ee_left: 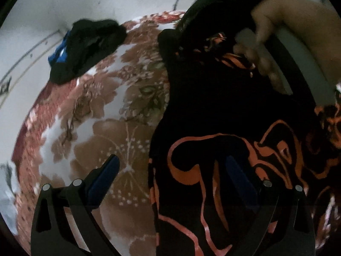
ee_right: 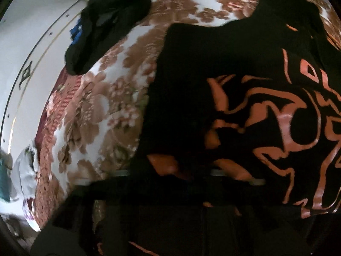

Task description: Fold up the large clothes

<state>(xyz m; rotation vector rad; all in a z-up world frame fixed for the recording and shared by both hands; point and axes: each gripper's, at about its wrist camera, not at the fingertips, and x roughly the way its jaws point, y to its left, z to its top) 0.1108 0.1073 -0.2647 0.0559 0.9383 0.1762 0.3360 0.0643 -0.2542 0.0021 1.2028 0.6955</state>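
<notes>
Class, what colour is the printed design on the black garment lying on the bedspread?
Orange-pink, on the black garment; the right wrist view shows it best.

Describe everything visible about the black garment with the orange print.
The black garment is soft dark fabric bearing large curving orange outline shapes, glossy in places. It lies spread but rumpled on the floral bedspread, with one fold of cloth laid over another in the right wrist view. The open left gripper straddles its left edge, one finger over the print, one over the bedspread. A blurred hand is at its far end. A separate dark pile of clothes lies apart from it.
</notes>
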